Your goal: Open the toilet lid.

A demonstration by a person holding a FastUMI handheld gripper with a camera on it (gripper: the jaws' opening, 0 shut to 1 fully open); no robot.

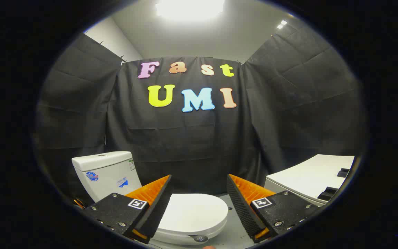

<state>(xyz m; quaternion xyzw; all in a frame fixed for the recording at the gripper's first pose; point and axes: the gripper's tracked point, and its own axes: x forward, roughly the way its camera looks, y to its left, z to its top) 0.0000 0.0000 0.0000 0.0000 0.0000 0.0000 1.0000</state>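
while the glossy white oval toilet lid [193,212] lies flat and closed on its bowl, just ahead of and below the fingers, the gripper [199,207] hangs above it with fingers spread wide, holding nothing. this looks like the approach step. next it likely must drop to the lid's front rim, away from the white ceramic cistern [105,173], and catch the edge to lift it.

Gripper cam rode low, looking forward and slightly up along the fingers [199,204] at the booth wall [192,145] at 12 o'clock. Toilet [192,214] sat close, just ahead, cistern [105,173] at 10 o'clock, ceiling light [188,8] overhead.
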